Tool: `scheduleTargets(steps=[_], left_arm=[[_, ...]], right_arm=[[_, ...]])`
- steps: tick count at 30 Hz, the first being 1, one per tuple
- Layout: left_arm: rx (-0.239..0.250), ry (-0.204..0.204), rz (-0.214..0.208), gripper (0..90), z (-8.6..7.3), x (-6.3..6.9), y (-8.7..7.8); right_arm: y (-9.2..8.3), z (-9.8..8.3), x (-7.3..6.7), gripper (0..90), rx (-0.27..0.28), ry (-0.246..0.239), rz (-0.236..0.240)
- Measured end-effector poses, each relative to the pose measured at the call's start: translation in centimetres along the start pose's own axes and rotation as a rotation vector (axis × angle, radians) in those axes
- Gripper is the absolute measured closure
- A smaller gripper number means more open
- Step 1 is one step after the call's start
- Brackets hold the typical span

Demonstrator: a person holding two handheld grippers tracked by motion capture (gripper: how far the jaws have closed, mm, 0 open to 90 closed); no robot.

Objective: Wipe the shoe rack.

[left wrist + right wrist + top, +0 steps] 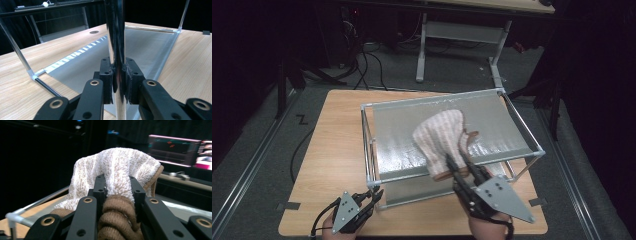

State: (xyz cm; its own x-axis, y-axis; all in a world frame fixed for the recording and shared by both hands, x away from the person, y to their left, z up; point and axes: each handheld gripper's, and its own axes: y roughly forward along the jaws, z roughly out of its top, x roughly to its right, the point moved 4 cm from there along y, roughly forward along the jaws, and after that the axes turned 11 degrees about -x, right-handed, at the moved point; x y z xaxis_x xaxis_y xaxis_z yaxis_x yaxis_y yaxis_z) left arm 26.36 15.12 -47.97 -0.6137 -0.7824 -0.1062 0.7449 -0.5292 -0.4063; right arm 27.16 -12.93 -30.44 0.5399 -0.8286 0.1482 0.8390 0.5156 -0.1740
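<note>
Your left tongs (374,194) clench the rack's (492,96) near corner post (115,37); your right tongs (460,165) grasp the striped towel's (439,135) bunched brown edge above the surface (332,145).

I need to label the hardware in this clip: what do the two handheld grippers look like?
Both are black, each with two jointed jaw arms set with brass-coloured pivot pins and ending in blocky black pads. The left gripper and the right gripper each carry a grey three-cornered plate dotted with small dark holes. A black cable trails from the left one.
</note>
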Motion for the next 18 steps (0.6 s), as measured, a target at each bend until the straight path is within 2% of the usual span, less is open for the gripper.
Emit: scheduleTargets(steps=[6,7,8,10,14,15,16,17,18], left_arm=[[-0.005,-0.003,0.005,78.6,0.1,-0.2,0.1],[-0.005,-0.003,0.005,78.6,0.1,-0.2,0.1],[-0.005,-0.005,0.009,78.6,0.1,-0.2,0.2],[-0.007,-0.008,0.011,78.6,0.2,-0.3,0.3],[-0.007,-0.017,0.019,78.6,0.3,-0.5,0.5],[-0.007,-0.017,0.019,78.7,0.3,-0.5,0.5],[-0.008,-0.019,0.019,78.7,0.3,-0.6,0.6],[0.022,-0.068,0.005,78.7,0.5,-0.4,0.9],[-0.009,-0.022,0.024,78.7,0.4,-0.9,0.7]], right_arm=[[-5.1,-0.8,3.0,73.4,0.009,0.002,-0.087],[-5.1,-0.8,3.0,73.4,0.009,0.002,-0.087],[-7.1,-1.8,3.3,73.4,-0.001,0.005,-0.105],[-8.4,-3.1,3.3,73.4,-0.027,0.007,-0.118],[-8.8,-6.0,3.8,73.4,-0.104,0.042,-0.127],[-8.8,-6.0,3.8,73.4,-0.104,0.042,-0.127],[-8.2,-7.9,3.9,73.4,-0.163,0.063,-0.112],[-7.9,-8.5,3.9,73.4,-0.184,0.064,-0.109],[-7.6,-9.4,3.9,73.4,-0.207,0.069,-0.103]])
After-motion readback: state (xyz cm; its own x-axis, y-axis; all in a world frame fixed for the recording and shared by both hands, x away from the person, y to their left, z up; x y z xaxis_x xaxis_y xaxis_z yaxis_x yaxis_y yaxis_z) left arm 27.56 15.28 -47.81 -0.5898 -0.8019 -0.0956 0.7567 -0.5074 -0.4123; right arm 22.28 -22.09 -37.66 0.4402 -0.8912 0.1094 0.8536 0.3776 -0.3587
